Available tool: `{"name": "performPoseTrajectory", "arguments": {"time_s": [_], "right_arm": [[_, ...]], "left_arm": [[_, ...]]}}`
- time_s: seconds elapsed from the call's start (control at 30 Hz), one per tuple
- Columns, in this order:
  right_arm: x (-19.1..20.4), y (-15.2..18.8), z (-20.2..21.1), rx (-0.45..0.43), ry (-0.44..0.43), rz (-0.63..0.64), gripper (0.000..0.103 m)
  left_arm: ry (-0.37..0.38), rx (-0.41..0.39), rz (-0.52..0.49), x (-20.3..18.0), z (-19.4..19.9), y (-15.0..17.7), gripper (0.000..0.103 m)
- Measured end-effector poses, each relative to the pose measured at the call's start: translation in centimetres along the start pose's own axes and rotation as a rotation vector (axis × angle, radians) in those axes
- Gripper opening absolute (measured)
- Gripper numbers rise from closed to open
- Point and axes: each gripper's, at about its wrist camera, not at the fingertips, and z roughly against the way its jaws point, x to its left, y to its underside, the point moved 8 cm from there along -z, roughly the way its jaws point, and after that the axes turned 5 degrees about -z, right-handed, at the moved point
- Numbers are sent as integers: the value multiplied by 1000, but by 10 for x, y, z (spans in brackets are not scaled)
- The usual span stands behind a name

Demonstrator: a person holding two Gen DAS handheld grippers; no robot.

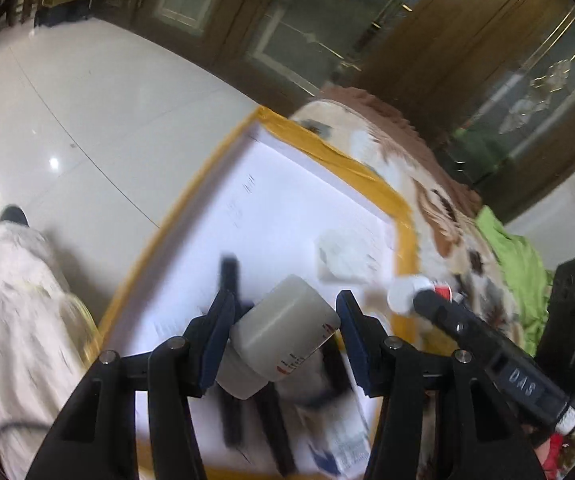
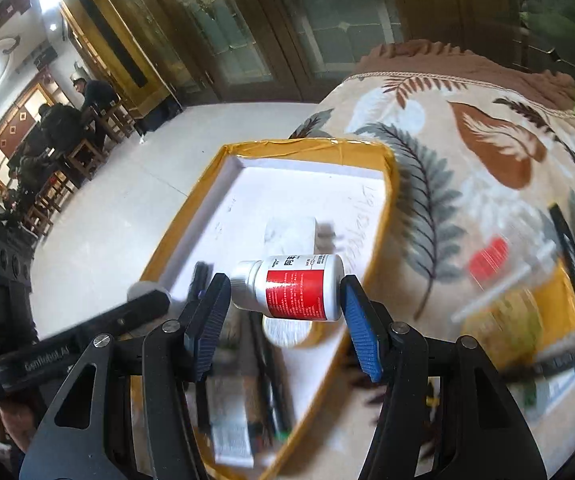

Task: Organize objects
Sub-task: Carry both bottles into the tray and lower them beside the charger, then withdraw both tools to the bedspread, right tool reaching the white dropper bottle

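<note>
My left gripper (image 1: 285,330) is shut on a white plastic bottle (image 1: 283,332), held tilted above a white tray with yellow taped rim (image 1: 203,184). My right gripper (image 2: 287,300) is shut on a white pill bottle with a red label (image 2: 295,290), held sideways over the same tray (image 2: 383,176). That red-label bottle also shows at the right of the left wrist view (image 1: 411,294). The left gripper's arm shows at the left of the right wrist view (image 2: 87,332). Dark pens (image 2: 267,360) and a small white packet (image 1: 343,256) lie in the tray.
The tray rests on a leaf-patterned blanket (image 2: 467,140). Blurred items, among them a red-capped one (image 2: 487,264), lie on the blanket to the right. A green cloth (image 1: 515,252) is at the blanket's far side. Tiled floor (image 1: 87,100) lies left of the tray.
</note>
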Motion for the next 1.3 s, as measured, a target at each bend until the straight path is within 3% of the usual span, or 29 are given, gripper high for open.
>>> {"name": "performPoseTrajectory", "arguments": {"time_s": [0.23, 0.27, 0.3, 0.5, 0.7, 0.9, 1.07, 1.2, 1.3], "right_arm": [[-8, 6, -37, 65, 39, -2, 57], [-7, 7, -39, 64, 49, 15, 39], [-5, 9, -44, 80, 56, 30, 35], [5, 12, -49, 78, 97, 78, 35], [-4, 14, -43, 92, 11, 10, 35], [-19, 24, -4, 49, -97, -75, 46], [-44, 31, 44, -21, -98, -81, 47], [-93, 31, 86, -82, -77, -156, 47], [-131, 40, 108, -100, -45, -204, 61]], "left_arm": [[2, 29, -11, 8, -28, -3, 53], [7, 33, -16, 8, -28, -3, 53], [18, 41, -23, 6, -31, -2, 53], [-24, 61, -62, 2, -39, 5, 53], [-6, 51, -82, -4, -35, 7, 54], [-7, -77, -60, -4, -9, 0, 78], [1, -128, -52, -4, 11, 4, 78], [47, -162, -133, -31, 31, 16, 78], [73, -133, -211, -68, 35, 37, 78]]}}
